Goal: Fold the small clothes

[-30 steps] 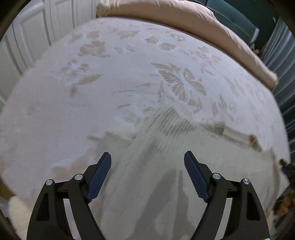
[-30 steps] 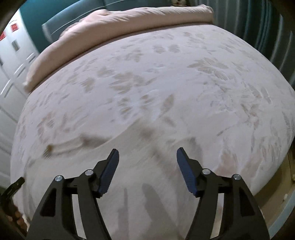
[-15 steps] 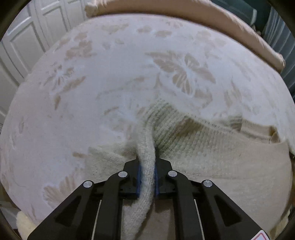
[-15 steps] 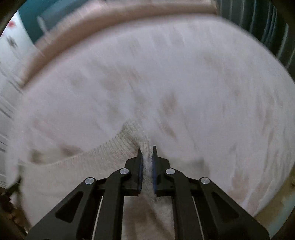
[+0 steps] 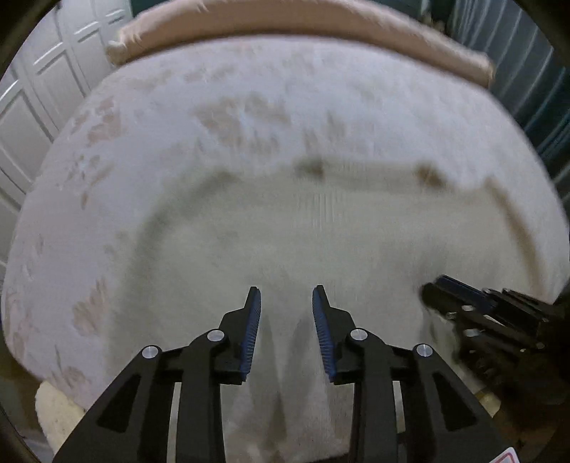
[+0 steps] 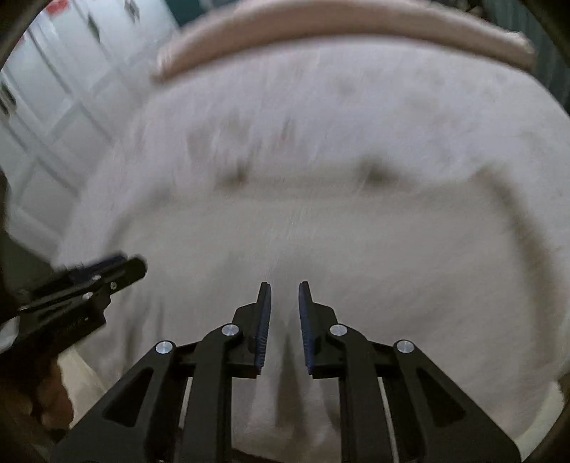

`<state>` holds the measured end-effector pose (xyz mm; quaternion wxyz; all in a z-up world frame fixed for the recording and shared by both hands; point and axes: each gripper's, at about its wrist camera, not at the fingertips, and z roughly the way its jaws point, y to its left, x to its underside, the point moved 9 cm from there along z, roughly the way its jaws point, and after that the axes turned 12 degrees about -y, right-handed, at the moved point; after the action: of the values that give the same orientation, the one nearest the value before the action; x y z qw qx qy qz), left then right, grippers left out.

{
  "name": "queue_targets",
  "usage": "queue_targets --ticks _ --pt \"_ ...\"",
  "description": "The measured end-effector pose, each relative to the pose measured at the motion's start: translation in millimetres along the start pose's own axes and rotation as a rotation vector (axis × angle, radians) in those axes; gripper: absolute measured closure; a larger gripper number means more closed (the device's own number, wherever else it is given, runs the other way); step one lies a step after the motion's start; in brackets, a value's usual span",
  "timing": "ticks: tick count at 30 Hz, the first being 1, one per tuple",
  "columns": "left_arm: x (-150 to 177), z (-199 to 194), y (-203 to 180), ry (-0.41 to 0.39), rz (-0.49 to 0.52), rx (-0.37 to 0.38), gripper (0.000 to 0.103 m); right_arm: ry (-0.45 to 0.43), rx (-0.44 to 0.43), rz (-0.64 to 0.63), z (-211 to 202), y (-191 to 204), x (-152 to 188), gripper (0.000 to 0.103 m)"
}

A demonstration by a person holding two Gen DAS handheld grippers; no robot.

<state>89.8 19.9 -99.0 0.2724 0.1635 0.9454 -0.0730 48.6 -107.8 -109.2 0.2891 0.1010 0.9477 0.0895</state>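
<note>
Sweater: cream knit, spread flat on the bed near its front edge, straight edge running across on the far side. Both views motion-blurred, knit detail barely readable.
Left gripper: jaws apart, moderate gap, nothing between the blue pads. Sits over the near part of the sweater; contact with the fabric can't be told.
Right gripper: jaws apart, narrower gap than the left, nothing clamped. Also over the near part of the sweater.
Cross-view: right gripper shows at the right edge of the left wrist view, left gripper at the left edge of the right wrist view, so the two sit side by side but apart.
Bedspread: pale with tan floral print, under the sweater.
Duvet: pinkish-beige, rolled along the far side of the bed, well apart from the sweater.
Wardrobe doors: white panelled, to the left of the bed.
Curtain: dark teal, pleated, on the right.
</note>
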Motion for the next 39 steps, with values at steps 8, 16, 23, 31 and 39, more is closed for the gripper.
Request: queue_targets --ticks 8,16,23,31,39 --pt "17.9 2.9 -1.9 0.013 -0.019 -0.024 0.072 -0.009 -0.002 0.034 -32.7 -3.2 12.3 0.079" --pt "19.5 2.4 -3.1 0.018 -0.010 -0.047 0.067 0.005 -0.008 0.109 -42.8 -13.9 26.7 0.078" --pt "24.5 -1.8 -6.0 0.023 -0.014 -0.047 0.061 0.029 0.020 0.075 -31.7 -19.0 43.6 0.077" --pt "19.9 -47.2 51.3 -0.072 -0.276 0.020 0.045 0.006 -0.040 0.092 -39.7 1.5 19.8 0.075" --pt "31.7 -53.5 162.6 -0.101 -0.513 -0.116 0.039 0.080 -0.014 0.080 -10.3 3.2 30.2 0.073"
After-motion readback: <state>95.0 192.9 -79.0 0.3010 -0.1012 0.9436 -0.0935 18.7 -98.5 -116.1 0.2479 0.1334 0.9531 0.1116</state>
